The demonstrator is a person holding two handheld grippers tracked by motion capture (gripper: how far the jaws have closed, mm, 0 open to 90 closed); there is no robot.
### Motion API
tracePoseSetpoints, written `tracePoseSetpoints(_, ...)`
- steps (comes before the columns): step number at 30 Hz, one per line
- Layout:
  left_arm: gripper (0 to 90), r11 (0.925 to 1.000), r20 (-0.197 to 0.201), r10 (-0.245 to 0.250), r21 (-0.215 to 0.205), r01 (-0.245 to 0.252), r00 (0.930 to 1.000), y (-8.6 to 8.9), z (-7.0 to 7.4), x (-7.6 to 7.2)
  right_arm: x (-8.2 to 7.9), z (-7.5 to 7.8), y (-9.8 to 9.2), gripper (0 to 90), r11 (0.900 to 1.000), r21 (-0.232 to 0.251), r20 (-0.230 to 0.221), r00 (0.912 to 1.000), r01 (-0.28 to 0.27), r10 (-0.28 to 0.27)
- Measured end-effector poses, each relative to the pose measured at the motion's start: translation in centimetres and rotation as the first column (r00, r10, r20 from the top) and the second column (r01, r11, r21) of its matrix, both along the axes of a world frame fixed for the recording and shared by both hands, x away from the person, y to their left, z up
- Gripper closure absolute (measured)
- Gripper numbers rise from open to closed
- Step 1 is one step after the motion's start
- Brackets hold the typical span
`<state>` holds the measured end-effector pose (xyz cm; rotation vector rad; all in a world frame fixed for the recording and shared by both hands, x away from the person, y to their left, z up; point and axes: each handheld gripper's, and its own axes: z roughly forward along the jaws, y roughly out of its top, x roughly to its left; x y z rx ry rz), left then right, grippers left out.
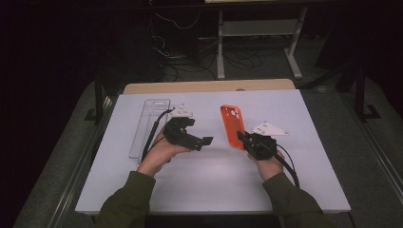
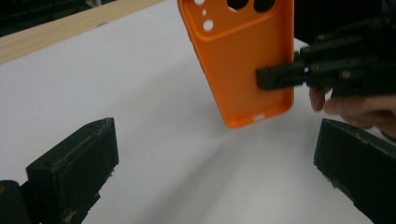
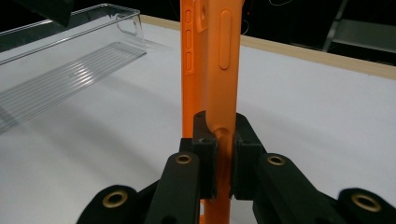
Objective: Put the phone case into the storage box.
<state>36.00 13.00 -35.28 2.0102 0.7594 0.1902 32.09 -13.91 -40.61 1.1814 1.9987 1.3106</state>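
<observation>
A person seated at a white worktop (image 1: 214, 175) holds 1 pair of tongs in each hand. The right tongs (image 1: 243, 137) are clamped on an orange case (image 1: 232, 126), gripping 1 long side wall near its lower end and holding the case tilted up off the worktop, just right of centre in the high view. In the right gripper view the 2 black jaws press on the case wall (image 3: 219, 84) from either side, the case standing edge-on above them with its button cut-outs showing. The left gripper view shows the case's inner face (image 2: 243, 65), camera holes at the top, its lower corner close above the worktop, with the right tongs (image 2: 271, 77) reaching in from the right.

The left tongs (image 1: 202, 142) are spread wide with nothing between the jaws, held level and pointing toward the case, near it but apart. In the left gripper view both jaws sit well apart at the lower corners.

A clear tray (image 1: 149, 126) lies on the worktop behind the left hand (image 1: 159, 154), at the left side.
</observation>
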Motion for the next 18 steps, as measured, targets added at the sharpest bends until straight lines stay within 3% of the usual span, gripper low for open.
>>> tracePoseSetpoints(9, 0.0, 0.9986, 0.010, 0.031, -0.043, -0.030, 0.9995, -0.9, 0.3, 0.7, 0.1, 0.0, 0.9, 81.4, 1.000, -0.016, 0.021, 0.9997, -0.008, 0.009)
tracePoseSetpoints(18, 0.0, 0.9959, -0.008, 0.045, -0.078, -0.045, 0.9990, -2.6, -0.1, 1.2, 0.0, -0.1, 1.2, 81.4, 0.999, -0.028, 0.024, 0.9995, -0.020, 0.021)
